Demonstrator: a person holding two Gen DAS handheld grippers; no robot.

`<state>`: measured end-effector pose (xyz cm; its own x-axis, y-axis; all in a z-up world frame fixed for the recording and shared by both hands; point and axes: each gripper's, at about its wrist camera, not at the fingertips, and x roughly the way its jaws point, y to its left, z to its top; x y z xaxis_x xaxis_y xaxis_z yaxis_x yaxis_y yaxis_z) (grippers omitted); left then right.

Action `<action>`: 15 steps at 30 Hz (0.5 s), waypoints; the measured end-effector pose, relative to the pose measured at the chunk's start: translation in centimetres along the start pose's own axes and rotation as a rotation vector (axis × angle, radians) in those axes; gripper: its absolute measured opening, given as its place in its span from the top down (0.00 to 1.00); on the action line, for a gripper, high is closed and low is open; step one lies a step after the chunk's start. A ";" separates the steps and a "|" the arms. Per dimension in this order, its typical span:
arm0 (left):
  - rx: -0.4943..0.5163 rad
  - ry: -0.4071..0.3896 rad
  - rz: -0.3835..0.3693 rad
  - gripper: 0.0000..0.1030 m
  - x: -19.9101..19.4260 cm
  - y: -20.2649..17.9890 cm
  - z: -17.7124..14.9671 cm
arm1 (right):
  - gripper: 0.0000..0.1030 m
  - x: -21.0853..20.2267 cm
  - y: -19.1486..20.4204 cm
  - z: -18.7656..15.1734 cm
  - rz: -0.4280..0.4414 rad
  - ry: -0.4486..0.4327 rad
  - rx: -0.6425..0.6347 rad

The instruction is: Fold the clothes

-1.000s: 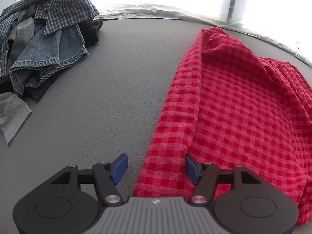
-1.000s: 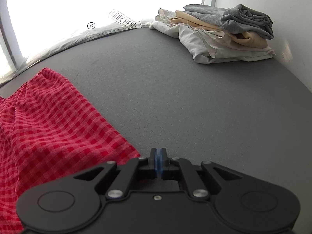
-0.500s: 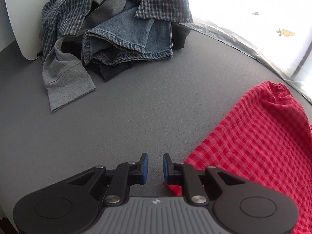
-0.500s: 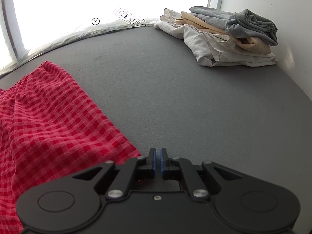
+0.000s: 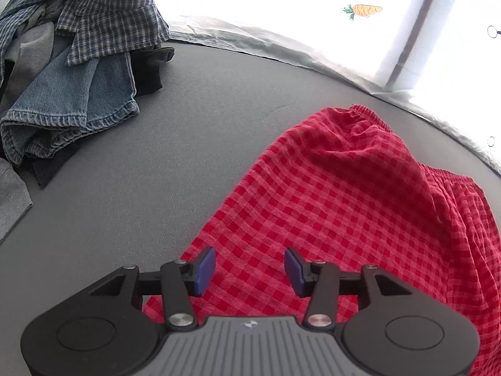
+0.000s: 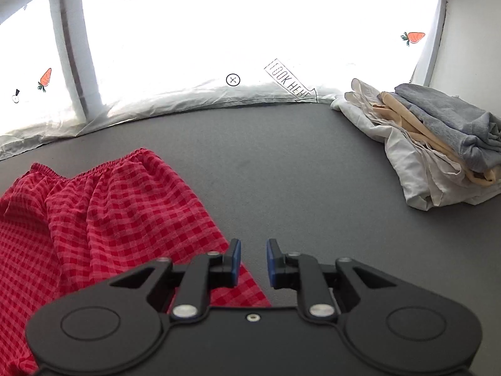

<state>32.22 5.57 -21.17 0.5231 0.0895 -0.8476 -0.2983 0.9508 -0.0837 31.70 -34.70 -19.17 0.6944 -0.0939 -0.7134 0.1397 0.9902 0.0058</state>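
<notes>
The red checked shorts [image 5: 344,206] lie spread on the grey tabletop [image 5: 188,144], their long axis running from the near hem up toward one o'clock in the left wrist view, where the gathered elastic waistband [image 5: 369,112] points at the bright curtained window [image 5: 281,6]. In the right wrist view the same garment [image 6: 103,213] fills the eight o'clock part of the frame, waistband toward eleven. A raised fold crosses the cloth and hides what lies behind it, and the garment's right side is cut off by the left view's edge, so its full outline cannot be made out.

The left gripper [image 5: 250,268] hangs over the near hem with its blue pads apart; its jaws have just been opening, the cloth lies below the gap, and the pads do not press on it. The right gripper [image 6: 253,261] sits at the hem's right corner, jaws just been opening too, a narrow gap between them showing only bare tabletop.

At ten o'clock from the shorts, well apart, a heap of unfolded clothes [image 5: 75,72] is cut off by the frame. At two o'clock in the right view rests a stack of folded clothes [image 6: 438,144].
</notes>
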 end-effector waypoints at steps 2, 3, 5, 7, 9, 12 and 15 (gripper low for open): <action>0.008 0.006 -0.004 0.49 1.1 -0.8 1.1 | 0.83 1.4 1.6 1.4 0.041 0.002 -0.018; 0.010 0.010 -0.006 0.47 1.8 -1.1 1.8 | 0.83 2.4 2.5 2.4 0.070 0.003 -0.028; 0.020 0.015 0.000 0.47 3.1 -1.7 3.0 | 0.82 4.3 3.9 3.9 0.114 0.006 -0.049; 0.032 0.021 0.009 0.47 4.3 -2.3 4.0 | 0.78 6.5 5.3 5.3 0.163 0.015 -0.081; 0.046 0.033 0.017 0.47 5.6 -2.7 5.0 | 0.64 8.9 6.9 6.6 0.211 0.018 -0.116; 0.052 0.037 0.032 0.44 6.8 -2.8 5.8 | 0.55 11.8 8.8 7.7 0.242 0.030 -0.151; 0.048 0.031 0.032 0.39 7.3 -2.8 6.3 | 0.59 13.8 10.1 8.0 0.201 0.046 -0.187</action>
<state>41.93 5.43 -23.81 0.4885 0.1113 -0.8654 -0.2757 0.9607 -0.0321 48.35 -26.85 -23.38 0.6617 0.1072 -0.7420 -0.1338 0.9907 0.0238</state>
